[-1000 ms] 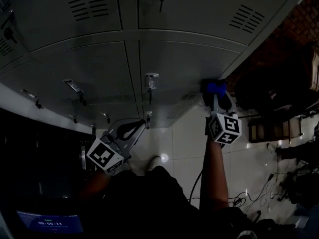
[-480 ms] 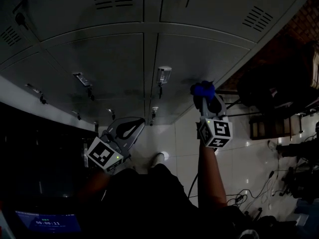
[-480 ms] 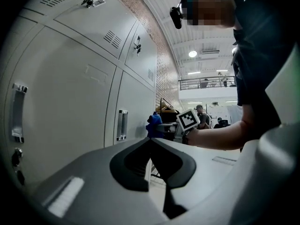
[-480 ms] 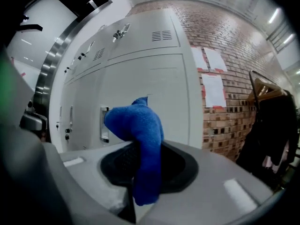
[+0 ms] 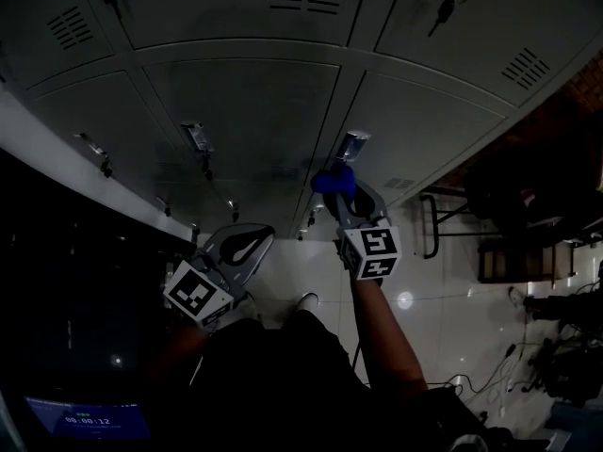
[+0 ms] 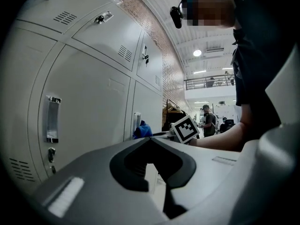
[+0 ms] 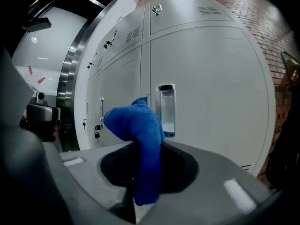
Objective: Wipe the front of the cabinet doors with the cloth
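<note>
Our right gripper (image 5: 344, 199) clamps the blue cloth (image 7: 140, 135) beside a recessed handle (image 7: 166, 109) on the cabinet doors (image 5: 254, 111), left gripper (image 5: 240, 245) closed and empty; we judge wiping under way, most fronts left.

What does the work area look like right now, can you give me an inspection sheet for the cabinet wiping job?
Surface: grey cabinet doors, all closed, with vents and recessed handles.
Job's things: blue cloth, bunched, close by one handle; whether it touches the door cannot be told.
Clutter: nothing seen on the doors.
Grippers: right tongs shut on the cloth; left tongs shut, empty, lower and apart from the doors.
Cables: loose cables on the floor at the right.
Surroundings: glossy tiled floor, brick wall, people far off.
</note>
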Demonstrator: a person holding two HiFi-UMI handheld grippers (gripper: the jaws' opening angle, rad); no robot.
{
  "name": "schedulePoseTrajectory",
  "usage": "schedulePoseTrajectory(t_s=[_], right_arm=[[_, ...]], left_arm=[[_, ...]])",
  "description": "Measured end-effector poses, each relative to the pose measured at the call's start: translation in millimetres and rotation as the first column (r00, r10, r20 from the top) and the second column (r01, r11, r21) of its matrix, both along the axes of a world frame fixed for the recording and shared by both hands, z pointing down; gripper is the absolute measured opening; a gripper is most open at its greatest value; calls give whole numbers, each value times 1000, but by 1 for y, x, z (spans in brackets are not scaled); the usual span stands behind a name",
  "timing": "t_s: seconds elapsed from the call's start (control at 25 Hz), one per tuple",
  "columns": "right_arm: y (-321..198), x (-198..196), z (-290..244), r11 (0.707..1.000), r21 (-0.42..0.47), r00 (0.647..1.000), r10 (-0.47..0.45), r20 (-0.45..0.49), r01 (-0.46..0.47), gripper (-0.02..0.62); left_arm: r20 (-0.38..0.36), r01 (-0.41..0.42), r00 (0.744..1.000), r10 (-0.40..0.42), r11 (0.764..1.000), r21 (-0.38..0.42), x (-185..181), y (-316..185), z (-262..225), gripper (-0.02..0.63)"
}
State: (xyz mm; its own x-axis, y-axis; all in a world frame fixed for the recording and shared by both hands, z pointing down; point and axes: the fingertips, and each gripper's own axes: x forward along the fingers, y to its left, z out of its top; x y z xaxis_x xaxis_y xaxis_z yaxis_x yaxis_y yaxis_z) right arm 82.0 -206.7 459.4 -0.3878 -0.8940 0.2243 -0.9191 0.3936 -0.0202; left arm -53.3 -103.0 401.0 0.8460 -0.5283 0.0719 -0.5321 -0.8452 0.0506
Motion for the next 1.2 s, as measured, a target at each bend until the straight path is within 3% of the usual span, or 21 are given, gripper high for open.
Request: schedulePoseTrajectory(t_s=[0.4, 0.68, 1.2], right_arm=[[-12, 15, 6, 1000, -1, 1000, 12, 22, -12, 84], [-8, 37, 6, 1000, -3, 998, 21, 54, -21, 84], [-18, 127, 21, 991, -16, 991, 134, -2, -134, 84]], left_arm=[[7, 57, 998, -57, 998, 4, -20, -1, -1, 0], [10, 37, 999, -37, 999, 4, 5, -6, 1, 0], [19, 14, 1000, -14, 1000, -11, 51, -12, 8, 0]])
